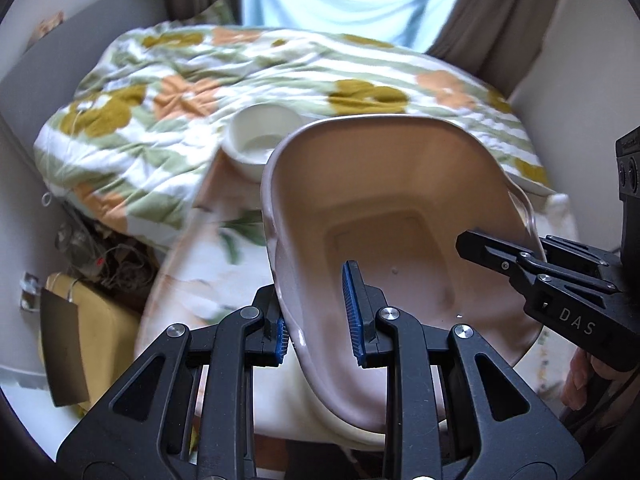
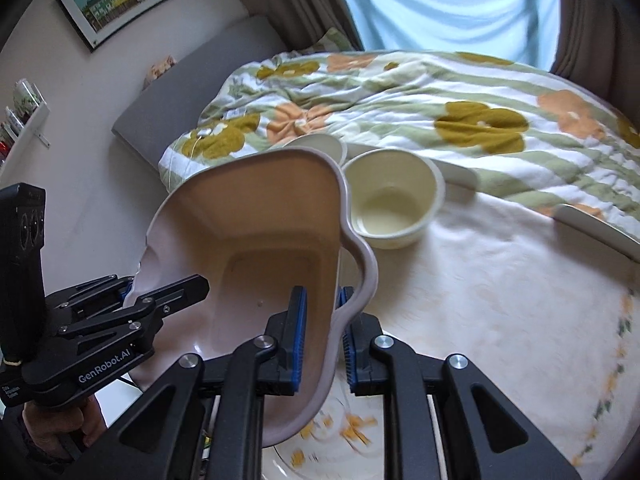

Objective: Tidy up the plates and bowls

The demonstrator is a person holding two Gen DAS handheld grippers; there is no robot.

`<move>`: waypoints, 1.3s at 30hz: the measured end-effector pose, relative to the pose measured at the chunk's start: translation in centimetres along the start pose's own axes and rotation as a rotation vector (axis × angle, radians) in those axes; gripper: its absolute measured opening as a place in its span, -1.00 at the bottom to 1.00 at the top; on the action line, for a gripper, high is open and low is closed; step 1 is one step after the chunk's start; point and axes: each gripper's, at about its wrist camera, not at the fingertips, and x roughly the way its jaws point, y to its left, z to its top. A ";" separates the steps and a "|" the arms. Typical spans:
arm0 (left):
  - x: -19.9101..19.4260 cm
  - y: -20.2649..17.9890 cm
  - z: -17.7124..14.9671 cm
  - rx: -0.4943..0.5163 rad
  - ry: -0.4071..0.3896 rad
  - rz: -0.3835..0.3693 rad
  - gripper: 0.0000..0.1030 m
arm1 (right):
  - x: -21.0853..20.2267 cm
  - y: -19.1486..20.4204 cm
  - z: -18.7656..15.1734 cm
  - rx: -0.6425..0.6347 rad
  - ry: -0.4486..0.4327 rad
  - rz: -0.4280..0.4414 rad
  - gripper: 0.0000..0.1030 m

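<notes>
A large pinkish-beige basin with a wavy rim hangs tilted above the table, held from both sides. My left gripper is shut on its left wall, one blue pad inside and one outside. My right gripper is shut on the opposite wall in the same way. Each gripper also shows in the other's view: the right gripper and the left gripper. A cream bowl stands on the table just beyond the basin, with a second bowl partly hidden behind it.
The table wears a cream floral cloth. A flower-patterned plate lies under the basin. White flat dishes rest at the edge of a flowered quilt. Boxes and clutter sit low at the left.
</notes>
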 end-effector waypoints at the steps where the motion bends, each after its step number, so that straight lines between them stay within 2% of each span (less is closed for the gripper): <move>1: -0.6 -1.7 -0.4 0.017 -0.007 -0.007 -0.59 | -0.9 -0.4 -0.4 0.006 -0.011 -0.006 -0.70; 6: -1.9 -9.3 -2.6 0.086 -0.013 -0.070 -0.59 | -7.3 -4.3 -4.2 0.061 -0.065 -0.074 -0.70; 11: -0.8 -16.2 -4.8 0.160 0.019 -0.154 -0.59 | -11.7 -8.6 -8.3 0.146 -0.079 -0.151 -0.70; 16: 3.4 -21.6 -6.5 0.184 0.099 -0.247 -0.59 | -12.9 -13.5 -11.8 0.230 -0.039 -0.233 -0.70; 21: 8.7 -25.7 -7.7 0.228 0.159 -0.261 -0.59 | -11.4 -18.8 -14.4 0.320 -0.002 -0.271 -0.70; 28: 12.7 -27.7 -9.6 0.264 0.180 -0.242 -0.59 | -9.3 -22.8 -16.7 0.356 -0.010 -0.274 -0.70; 33: 13.6 -27.9 -9.8 0.282 0.165 -0.209 -0.59 | -8.5 -23.2 -17.2 0.350 -0.010 -0.269 -0.70; 39: 14.4 -27.7 -9.7 0.289 0.195 -0.200 -0.54 | -8.3 -23.9 -17.7 0.383 -0.020 -0.249 -0.70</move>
